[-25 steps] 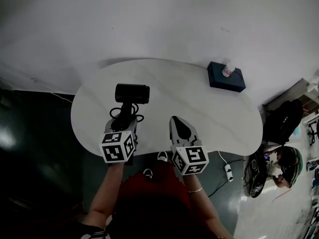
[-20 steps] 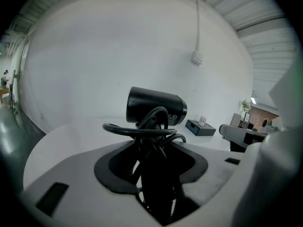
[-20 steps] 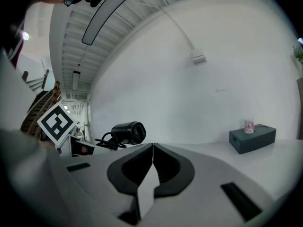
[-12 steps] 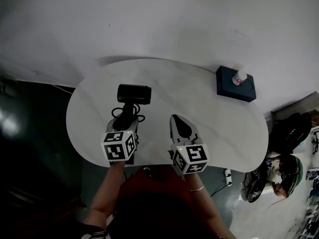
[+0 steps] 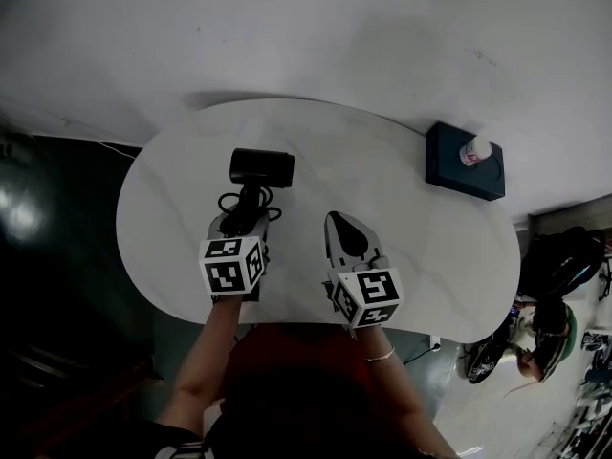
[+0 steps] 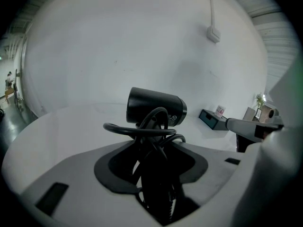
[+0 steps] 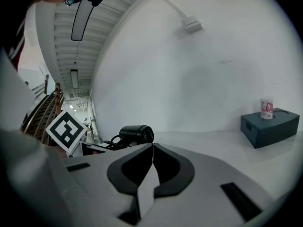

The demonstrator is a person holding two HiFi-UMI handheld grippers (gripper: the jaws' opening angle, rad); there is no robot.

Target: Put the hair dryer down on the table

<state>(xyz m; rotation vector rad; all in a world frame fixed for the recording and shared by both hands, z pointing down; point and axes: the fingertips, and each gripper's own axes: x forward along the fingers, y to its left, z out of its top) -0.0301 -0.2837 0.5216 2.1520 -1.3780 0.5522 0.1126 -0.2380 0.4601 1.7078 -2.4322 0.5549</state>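
Observation:
A black hair dryer stands with its barrel level over the white table, handle pointing back towards me. My left gripper is shut on that handle, and the dryer's black cord is looped around the handle just ahead of the jaws. Whether the dryer touches the table I cannot tell. My right gripper hovers beside it on the right, shut, jaws meeting with nothing between them.
A dark blue box with a small white cup on it sits at the table's far right. A white wall rises behind the table. A person sits on the floor at lower right.
The left gripper and the dryer have shifted slightly forward over the table. My head view has drifted, so the table and box sit further right. The right gripper has barely moved.

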